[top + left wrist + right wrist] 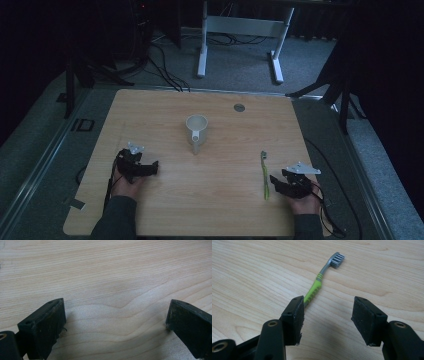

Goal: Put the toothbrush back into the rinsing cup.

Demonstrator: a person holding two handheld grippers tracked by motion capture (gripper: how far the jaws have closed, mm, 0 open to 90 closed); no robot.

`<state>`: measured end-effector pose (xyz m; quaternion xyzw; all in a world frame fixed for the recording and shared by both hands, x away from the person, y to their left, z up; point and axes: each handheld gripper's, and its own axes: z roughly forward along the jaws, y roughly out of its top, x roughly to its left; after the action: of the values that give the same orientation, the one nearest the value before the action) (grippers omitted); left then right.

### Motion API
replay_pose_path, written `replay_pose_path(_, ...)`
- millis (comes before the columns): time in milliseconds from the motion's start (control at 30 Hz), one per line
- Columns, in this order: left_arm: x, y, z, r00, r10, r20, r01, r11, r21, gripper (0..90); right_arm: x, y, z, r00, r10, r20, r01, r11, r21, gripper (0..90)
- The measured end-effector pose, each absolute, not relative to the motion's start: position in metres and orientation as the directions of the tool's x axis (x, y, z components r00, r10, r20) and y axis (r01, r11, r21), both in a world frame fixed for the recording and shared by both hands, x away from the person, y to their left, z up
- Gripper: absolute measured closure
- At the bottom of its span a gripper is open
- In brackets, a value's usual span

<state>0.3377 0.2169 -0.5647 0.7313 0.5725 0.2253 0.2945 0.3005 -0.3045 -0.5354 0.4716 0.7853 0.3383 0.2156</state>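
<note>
A green toothbrush [264,175] is seen lying flat on the wooden surface [200,200], toward its right side, with the bristled grey head pointed away from the person. The right tongs [278,183] are held low just beside the handle end of the toothbrush. In the right gripper view the jaws are spread wide with nothing between them, and the toothbrush [317,285] is seen passing behind the left jaw, its handle lying outside the gap; whether that jaw touches it cannot be told. The left tongs [152,167] are rested low on the left part of the surface, well apart from the toothbrush, and in the left gripper view their jaws are likewise parted widely over bare wood. A white pitcher [196,131] is stood upright near the middle of the surface, between the two tongs and farther from the person.
</note>
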Motion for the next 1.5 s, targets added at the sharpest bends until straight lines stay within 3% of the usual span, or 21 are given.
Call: replay_pose_path(1500,0.338,0.216,-0.565,0.243,0.970,-0.007,0.704,-0.171,0.690,3.4,0.289,-0.288,-0.506,-0.500,0.866,0.012,0.556,0.311,0.771,46.0)
